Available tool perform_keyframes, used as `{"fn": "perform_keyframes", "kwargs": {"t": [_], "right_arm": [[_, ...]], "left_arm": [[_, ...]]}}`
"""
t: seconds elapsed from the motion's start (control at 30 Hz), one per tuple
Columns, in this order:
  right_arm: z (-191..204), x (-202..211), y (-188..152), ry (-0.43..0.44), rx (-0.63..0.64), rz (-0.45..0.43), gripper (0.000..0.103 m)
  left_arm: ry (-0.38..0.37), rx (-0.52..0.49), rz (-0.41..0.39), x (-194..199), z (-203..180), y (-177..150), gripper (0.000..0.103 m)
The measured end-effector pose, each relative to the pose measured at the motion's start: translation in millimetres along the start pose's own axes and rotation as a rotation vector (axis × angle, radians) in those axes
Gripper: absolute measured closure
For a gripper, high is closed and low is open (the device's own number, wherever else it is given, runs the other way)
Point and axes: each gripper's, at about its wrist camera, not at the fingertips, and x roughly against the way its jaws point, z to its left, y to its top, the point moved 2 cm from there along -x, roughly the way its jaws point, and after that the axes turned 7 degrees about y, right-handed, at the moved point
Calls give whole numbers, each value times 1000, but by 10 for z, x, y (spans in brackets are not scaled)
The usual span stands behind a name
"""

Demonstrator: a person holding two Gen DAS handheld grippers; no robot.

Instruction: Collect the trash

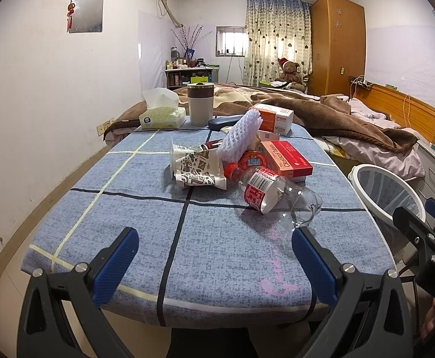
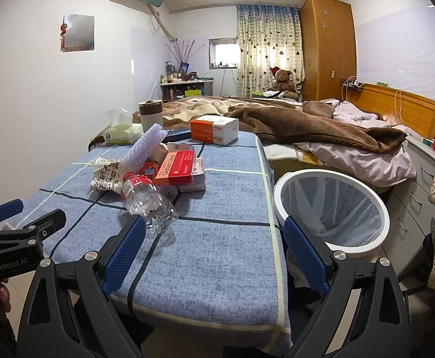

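A pile of trash lies mid-table on the blue checked cloth (image 1: 128, 208): a clear plastic bottle (image 1: 271, 197) with a red cap, a crumpled patterned paper cup (image 1: 196, 167), a white foam fruit net (image 1: 241, 137), a red round lid (image 1: 251, 161) and a red medicine box (image 1: 286, 161). The same bottle (image 2: 145, 200), red box (image 2: 177, 168) and foam net (image 2: 147, 146) show in the right wrist view. A white-rimmed bin (image 2: 330, 208) with a liner stands right of the table. My left gripper (image 1: 214, 262) is open and empty near the front edge. My right gripper (image 2: 214, 247) is open and empty.
A tissue box (image 1: 162, 116), a grey tumbler (image 1: 201, 104) and an orange-white box (image 1: 274, 119) stand at the table's far end. A bed with a brown blanket (image 2: 306, 125) lies beyond. A white drawer cabinet (image 2: 420, 185) is at the right.
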Motion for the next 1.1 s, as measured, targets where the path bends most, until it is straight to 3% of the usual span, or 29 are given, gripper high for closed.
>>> {"fn": "perform_keyframes", "kwargs": {"t": [1.1], "right_arm": [[-3, 8, 3, -2, 0, -4, 7]], "left_arm": [[3, 1, -2, -8, 26, 25, 0]]}}
